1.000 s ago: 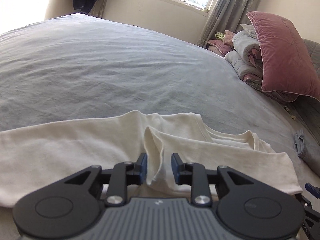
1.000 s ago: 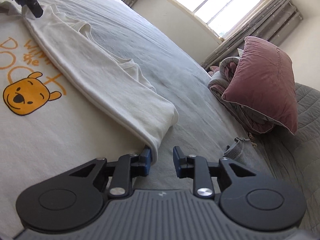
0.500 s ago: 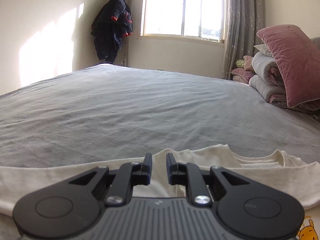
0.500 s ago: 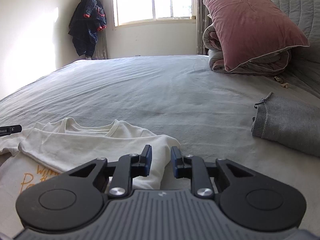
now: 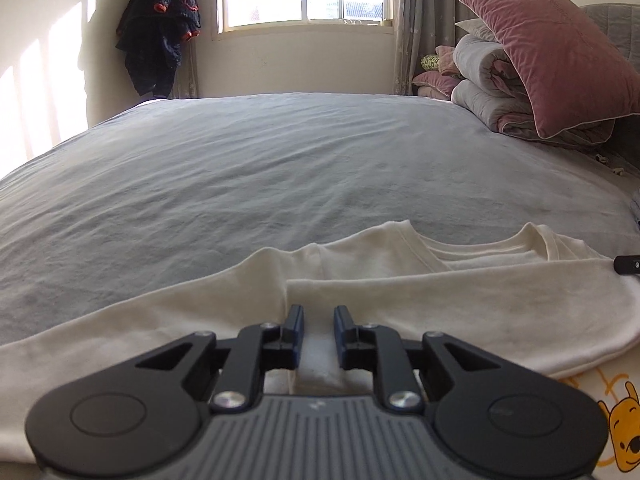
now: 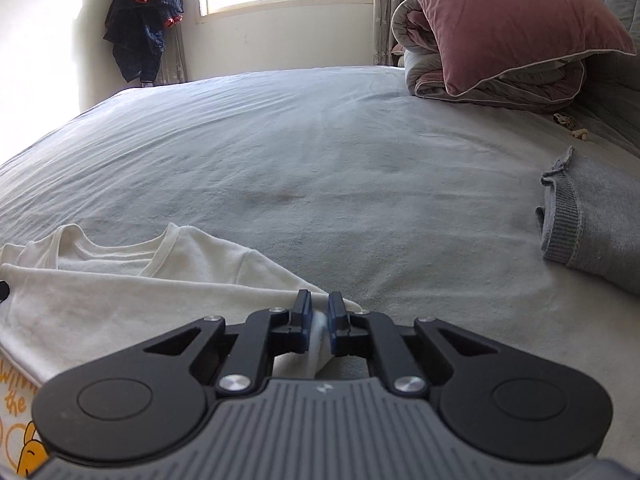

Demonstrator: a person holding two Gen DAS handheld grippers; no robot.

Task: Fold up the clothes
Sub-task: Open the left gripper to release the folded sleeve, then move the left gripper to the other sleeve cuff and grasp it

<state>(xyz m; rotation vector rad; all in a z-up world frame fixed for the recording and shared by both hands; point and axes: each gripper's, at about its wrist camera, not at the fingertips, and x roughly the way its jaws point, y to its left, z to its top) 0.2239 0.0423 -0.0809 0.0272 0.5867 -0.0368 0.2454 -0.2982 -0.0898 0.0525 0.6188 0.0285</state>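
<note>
Grey bed (image 5: 280, 168): wide bare sheet beyond cream T-shirt (image 5: 500, 304); right hand-held gripper (image 6: 319, 312) clamped on its folded edge, left hand-held gripper (image 5: 319, 322) just reopening, slightly parted around fabric.

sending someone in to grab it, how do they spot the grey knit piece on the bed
Start at the pink pillow propped on rolled bedding at the head of the grey bed. Come down that side to the grey knit garment lying alone on the sheet. Unlike the cream t-shirt, it is grey with a ribbed edge.
</note>
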